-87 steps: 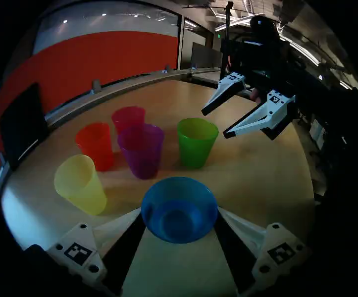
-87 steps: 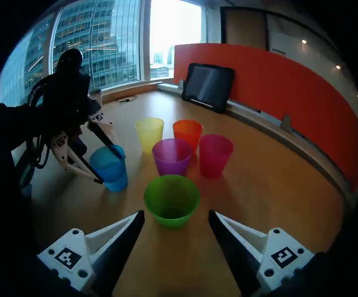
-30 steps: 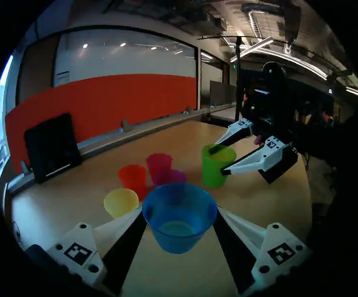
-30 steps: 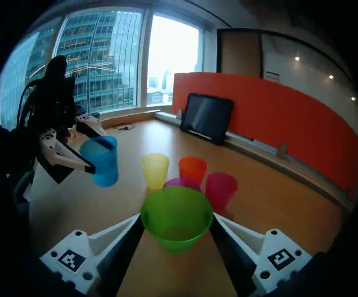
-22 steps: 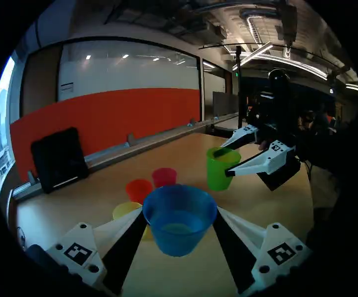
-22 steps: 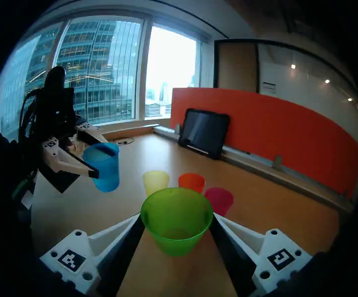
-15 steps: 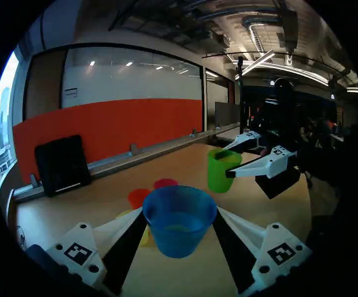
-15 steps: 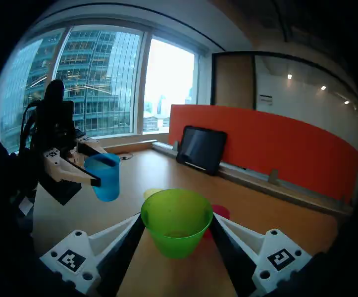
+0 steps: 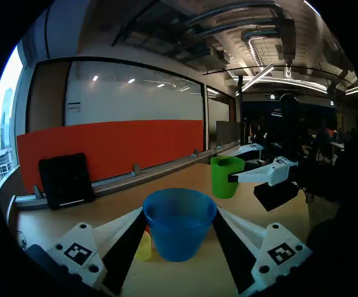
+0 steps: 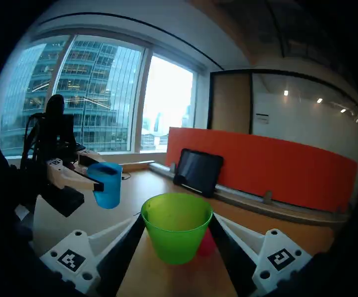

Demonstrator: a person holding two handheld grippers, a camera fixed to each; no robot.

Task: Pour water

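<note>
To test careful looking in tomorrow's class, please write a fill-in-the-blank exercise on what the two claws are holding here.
1. The left claw is shut on the ____.
2. The right claw is shut on the ____.
3. Neither load is tipped: both are held ____.
Missing words: blue cup; green cup; upright.

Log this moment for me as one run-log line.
left claw: shut on blue cup, upright | right claw: shut on green cup, upright | both cups held above table | pour: not started
</note>
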